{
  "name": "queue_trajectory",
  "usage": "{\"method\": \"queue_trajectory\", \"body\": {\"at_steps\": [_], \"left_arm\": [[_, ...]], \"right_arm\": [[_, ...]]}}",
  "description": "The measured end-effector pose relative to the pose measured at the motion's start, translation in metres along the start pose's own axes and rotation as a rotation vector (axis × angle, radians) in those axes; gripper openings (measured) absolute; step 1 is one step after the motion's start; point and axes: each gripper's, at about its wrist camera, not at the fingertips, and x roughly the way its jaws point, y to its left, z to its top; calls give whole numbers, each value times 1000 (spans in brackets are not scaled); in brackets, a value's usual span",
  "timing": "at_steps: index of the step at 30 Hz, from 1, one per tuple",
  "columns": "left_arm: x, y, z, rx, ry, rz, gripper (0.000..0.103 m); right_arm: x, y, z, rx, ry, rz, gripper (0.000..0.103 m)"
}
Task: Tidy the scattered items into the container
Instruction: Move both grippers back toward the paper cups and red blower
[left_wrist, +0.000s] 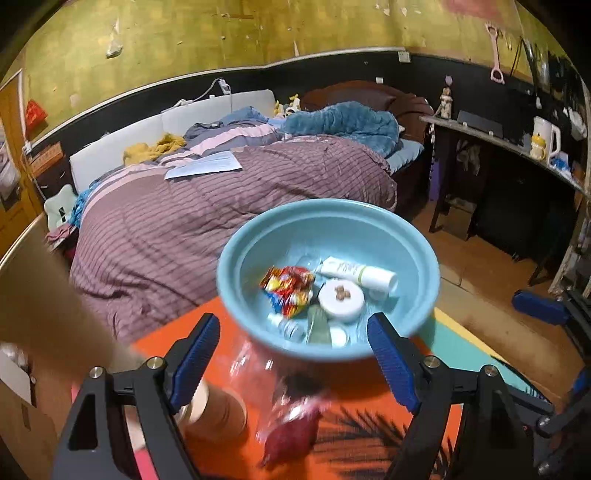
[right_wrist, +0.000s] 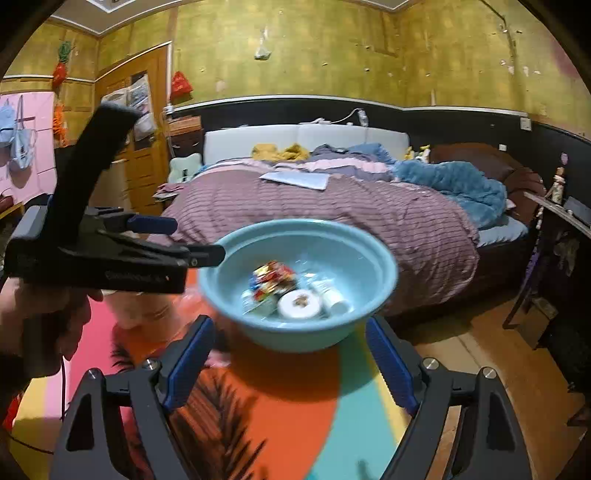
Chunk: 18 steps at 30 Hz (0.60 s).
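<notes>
Blue pads, left gripper (left_wrist: 291, 365): jaws stand wide apart, nothing pressed between them; the blurred items below lie under the gap, not in it.
Blue pads, right gripper (right_wrist: 291, 362): jaws equally wide, holding nothing; only bare mat shows between them.
Mat (right_wrist: 280, 398): orange, teal, pink and yellow panels with a dark leaf print; it carries everything named below.
Dark red packet (left_wrist: 291, 432): loose on the mat, close under the left gripper, blurred; its long axis appears to run from lower left to upper right in the left wrist view, though the blur makes this uncertain.
Clear wrapper or bottle (left_wrist: 247, 365): just beyond the packet, between the left pads' line of sight and the bowl; too smeared to identify.
Beige cylinder (left_wrist: 218, 410): beside the left-hand pad, outside the bowl; what it is cannot be told.
Light blue bowl (left_wrist: 236, 258): the container, directly ahead of both grippers, already holding a snack packet (left_wrist: 288, 291), a white tube (left_wrist: 358, 275) and a round white lid (left_wrist: 341, 299).
Deciding relation: the stray pieces lie on the near, left-hand side of the bowl, so the left gripper is judged nearer; the likely carry runs forward and slightly right, over the rim.
Bed (right_wrist: 332, 210): behind the bowl, purple striped quilt.
</notes>
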Motion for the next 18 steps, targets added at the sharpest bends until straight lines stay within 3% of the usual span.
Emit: {"method": "queue_trajectory", "body": {"at_steps": [9, 14, 18], "left_arm": [[-41, 27, -74, -69, 0, 12, 86], [-51, 41, -105, -74, 3, 60, 86], [-46, 58, -129, -79, 32, 73, 86]], "right_arm": [[-12, 65, -35, -57, 35, 114, 87], [-3, 101, -48, -62, 43, 174, 87], [19, 118, -58, -43, 102, 212, 87]]}}
